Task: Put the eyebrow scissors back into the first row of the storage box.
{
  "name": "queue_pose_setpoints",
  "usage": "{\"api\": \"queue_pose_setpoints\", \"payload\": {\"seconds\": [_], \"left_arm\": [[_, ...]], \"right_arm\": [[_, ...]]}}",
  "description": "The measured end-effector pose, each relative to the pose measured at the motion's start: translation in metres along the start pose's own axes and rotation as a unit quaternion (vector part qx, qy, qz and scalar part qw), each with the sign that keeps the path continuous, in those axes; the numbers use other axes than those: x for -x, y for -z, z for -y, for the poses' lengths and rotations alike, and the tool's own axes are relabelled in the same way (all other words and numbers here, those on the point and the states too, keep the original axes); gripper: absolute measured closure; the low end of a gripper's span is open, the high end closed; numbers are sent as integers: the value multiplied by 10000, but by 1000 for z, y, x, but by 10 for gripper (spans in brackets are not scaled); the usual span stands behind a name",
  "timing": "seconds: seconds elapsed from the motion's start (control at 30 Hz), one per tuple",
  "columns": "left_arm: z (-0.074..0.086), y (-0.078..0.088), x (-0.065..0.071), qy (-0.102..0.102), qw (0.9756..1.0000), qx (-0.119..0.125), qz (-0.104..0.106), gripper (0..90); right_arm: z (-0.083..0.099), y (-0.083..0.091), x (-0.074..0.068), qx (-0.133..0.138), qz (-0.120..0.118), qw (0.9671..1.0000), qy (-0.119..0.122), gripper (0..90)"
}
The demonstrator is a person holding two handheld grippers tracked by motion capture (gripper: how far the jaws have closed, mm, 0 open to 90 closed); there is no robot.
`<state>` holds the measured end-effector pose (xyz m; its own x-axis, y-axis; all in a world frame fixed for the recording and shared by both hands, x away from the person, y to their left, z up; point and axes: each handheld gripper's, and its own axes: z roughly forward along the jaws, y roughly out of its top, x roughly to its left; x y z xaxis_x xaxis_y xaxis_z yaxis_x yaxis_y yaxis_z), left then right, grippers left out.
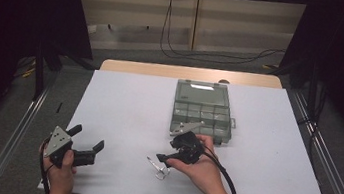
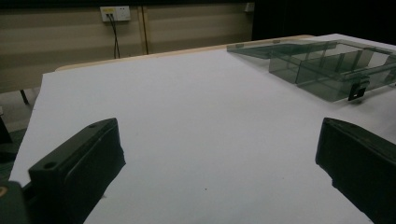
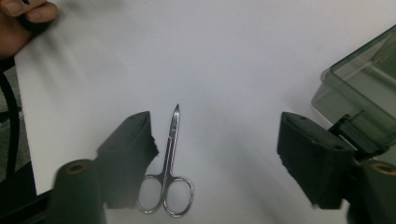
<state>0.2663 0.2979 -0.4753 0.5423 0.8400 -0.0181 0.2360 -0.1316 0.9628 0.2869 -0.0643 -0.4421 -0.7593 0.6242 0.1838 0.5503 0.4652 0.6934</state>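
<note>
organizer box (image 3: 359,105) cut off by right edge in right gripper view, its compartment contents too small to tell in high view, scissors (image 1: 158,168) partly hidden under right gripper (image 1: 177,155), left hand (image 3: 21,21) cropped at corner

Your table (image 1: 163,69) is light wood w/ a white sheet (image 1: 131,122) over nearly all of it (only the far edge shows bare). Black curtains (image 1: 15,6) hang on both sides, and a metal rail (image 1: 19,132) runs along the floor beside each long edge. Behind the table, a dark cable (image 1: 186,53) drops from a wall socket (image 2: 114,12) and loops across the floor.
</note>
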Motion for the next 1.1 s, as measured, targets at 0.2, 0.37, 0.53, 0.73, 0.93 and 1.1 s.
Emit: {"api": "queue_pose_setpoints", "payload": {"seconds": [0.2, 0.37, 0.53, 0.73, 0.93, 1.1], "left_arm": [[0, 0, 0, -12, 10000, -12, 9, 5], [0, 0, -1, -15, 10000, -5, 10, 5], [0, 1, -1, -22, 10000, -13, -1, 5], [0, 0, -1, -18, 10000, -12, 4, 5], [0, 1, -1, -18, 10000, -23, 11, 5], [0, 0, -1, -6, 10000, -24, 2, 5]], "right_arm": [[-1, -14, -14, -113, 460, 9987, 197, 482], [-2, -20, -20, -168, 346, 9990, 218, 584], [-1, -29, -24, -328, 267, 9989, 224, 671], [1, -39, -36, -413, 431, 9978, 271, 701], [4, -46, -44, -617, 735, 9949, 298, 736], [2, -47, -50, -741, 857, 9927, 402, 856]]}}
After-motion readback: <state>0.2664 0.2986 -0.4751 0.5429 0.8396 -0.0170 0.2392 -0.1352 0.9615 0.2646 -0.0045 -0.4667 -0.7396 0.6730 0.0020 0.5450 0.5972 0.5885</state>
